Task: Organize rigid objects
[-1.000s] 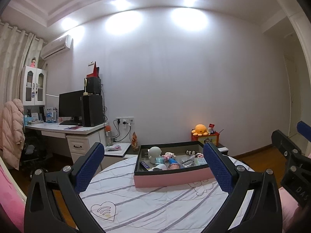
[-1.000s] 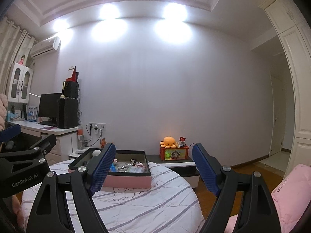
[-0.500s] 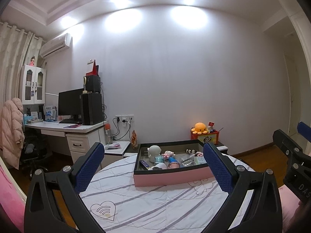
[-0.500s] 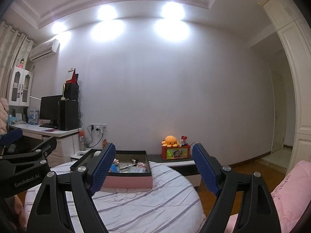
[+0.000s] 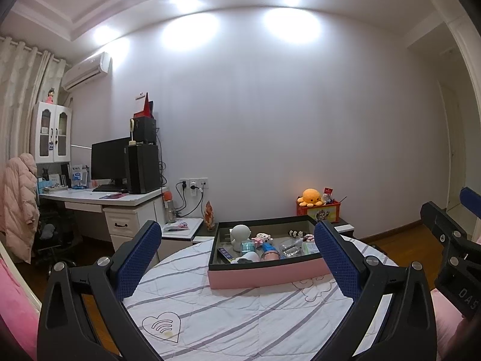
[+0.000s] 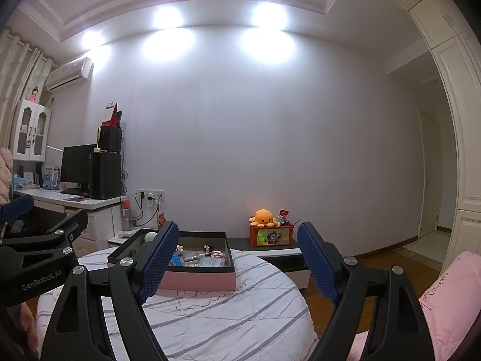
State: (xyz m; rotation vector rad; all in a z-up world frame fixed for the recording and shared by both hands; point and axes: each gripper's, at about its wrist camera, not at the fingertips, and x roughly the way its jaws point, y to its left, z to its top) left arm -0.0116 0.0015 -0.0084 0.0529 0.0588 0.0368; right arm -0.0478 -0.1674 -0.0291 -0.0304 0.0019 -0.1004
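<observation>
A pink box with a black rim (image 5: 264,276) sits on a round table with a striped white cloth (image 5: 228,310). It holds a white figurine (image 5: 240,234), a small doll, blue cups and several other small items. My left gripper (image 5: 237,264) is open and empty, held well back from the box. My right gripper (image 6: 237,264) is open and empty too, with the same box (image 6: 198,279) seen past its left finger. Each gripper shows at the edge of the other's view.
A desk with monitor and speakers (image 5: 120,192) stands at the left. A low cabinet carries a red box with an orange plush octopus (image 6: 264,218). Pink bedding (image 6: 445,307) lies at the right. A wooden floor and doorway are beyond.
Both views have tilted slightly upward, so the box and table sit a little lower in frame. Both grippers stay open and empty.
</observation>
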